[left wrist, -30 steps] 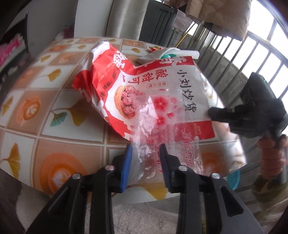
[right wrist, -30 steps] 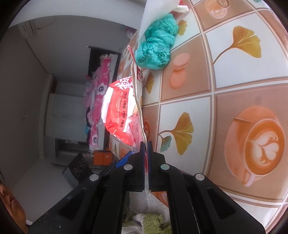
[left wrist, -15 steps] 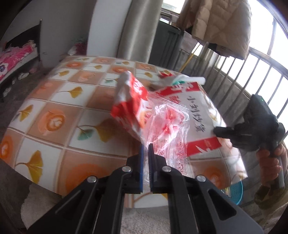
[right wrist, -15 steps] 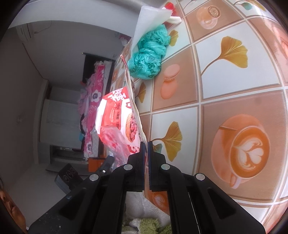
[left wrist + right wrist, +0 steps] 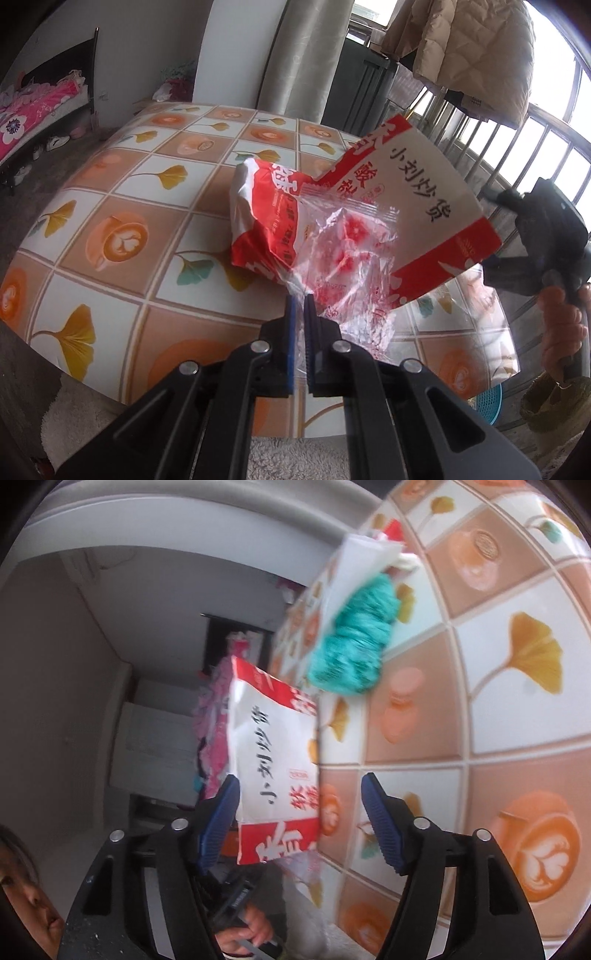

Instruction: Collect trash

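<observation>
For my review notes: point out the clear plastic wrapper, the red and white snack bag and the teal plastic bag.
clear plastic wrapper (image 5: 343, 254), left wrist view, its crinkled middle
red and white snack bag (image 5: 428, 192), left wrist view, white printed panel
teal plastic bag (image 5: 354, 642), right wrist view, its crumpled middle

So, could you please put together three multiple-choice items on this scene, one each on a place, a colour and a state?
1. Where does the crumpled plastic bag lie?
A. on the table
B. on the floor
C. in a basket

2. What colour is that crumpled bag?
A. yellow
B. teal
C. black

3. How does the left gripper stand?
A. wide open, nothing in it
B. shut on the clear wrapper
C. shut on a cup

Answers:
1 A: it rests on the patterned table.
2 B: it shows teal in the right wrist view.
3 B: its jaws pinch the clear wrapper in front of the red and white snack bag.
</observation>
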`<state>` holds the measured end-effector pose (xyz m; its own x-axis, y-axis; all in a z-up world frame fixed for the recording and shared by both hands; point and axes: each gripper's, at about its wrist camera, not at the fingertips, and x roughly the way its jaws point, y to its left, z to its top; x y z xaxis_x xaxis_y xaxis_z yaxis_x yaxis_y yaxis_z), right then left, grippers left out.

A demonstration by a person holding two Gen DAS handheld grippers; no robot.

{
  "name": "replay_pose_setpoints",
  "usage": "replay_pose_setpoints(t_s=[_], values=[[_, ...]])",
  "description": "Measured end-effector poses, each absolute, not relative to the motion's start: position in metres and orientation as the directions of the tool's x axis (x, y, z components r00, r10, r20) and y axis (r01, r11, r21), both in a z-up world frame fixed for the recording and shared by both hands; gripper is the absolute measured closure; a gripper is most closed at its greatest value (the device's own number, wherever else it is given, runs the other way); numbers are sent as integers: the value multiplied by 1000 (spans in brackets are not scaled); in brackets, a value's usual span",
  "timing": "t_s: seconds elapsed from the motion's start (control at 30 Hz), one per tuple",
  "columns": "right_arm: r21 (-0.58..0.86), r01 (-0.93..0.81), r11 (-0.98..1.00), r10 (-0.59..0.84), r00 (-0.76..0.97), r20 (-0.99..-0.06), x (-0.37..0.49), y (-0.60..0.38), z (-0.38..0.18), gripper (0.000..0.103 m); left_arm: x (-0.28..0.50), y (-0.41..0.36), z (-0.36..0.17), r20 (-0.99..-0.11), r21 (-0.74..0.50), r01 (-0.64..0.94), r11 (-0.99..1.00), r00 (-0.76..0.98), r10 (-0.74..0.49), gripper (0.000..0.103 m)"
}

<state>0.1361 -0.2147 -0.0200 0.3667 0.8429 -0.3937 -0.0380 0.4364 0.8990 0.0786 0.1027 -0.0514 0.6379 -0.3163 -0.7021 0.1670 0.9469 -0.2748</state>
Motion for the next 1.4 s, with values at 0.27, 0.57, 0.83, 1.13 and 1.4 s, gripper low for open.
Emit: replay_pose_setpoints(t_s=[0.27,0.57,0.83,1.13,1.4], values=[[857,-169,487,835,377,-400,138,-179,6,28,79,106,-53,-702,-285,157,945,637,-318,99],[705,-305,640,754,422,-502,98,-144,19,23,73,125,-40,-656,-338,130,932,678,-332,99],[703,-214,678,725,346,-595,98,-125,-23,37,68,152,-6,-544,-362,104,926,783,-301,99],[711,-138,690,707,339,-621,120,-99,-47,61,71,162,-12,-564,-370,64,927,777,-279,99],[738,-99,668,720,339,-606,126,-109,-59,95,71,161,-15,-566,-369,65,927,776,-279,99]])
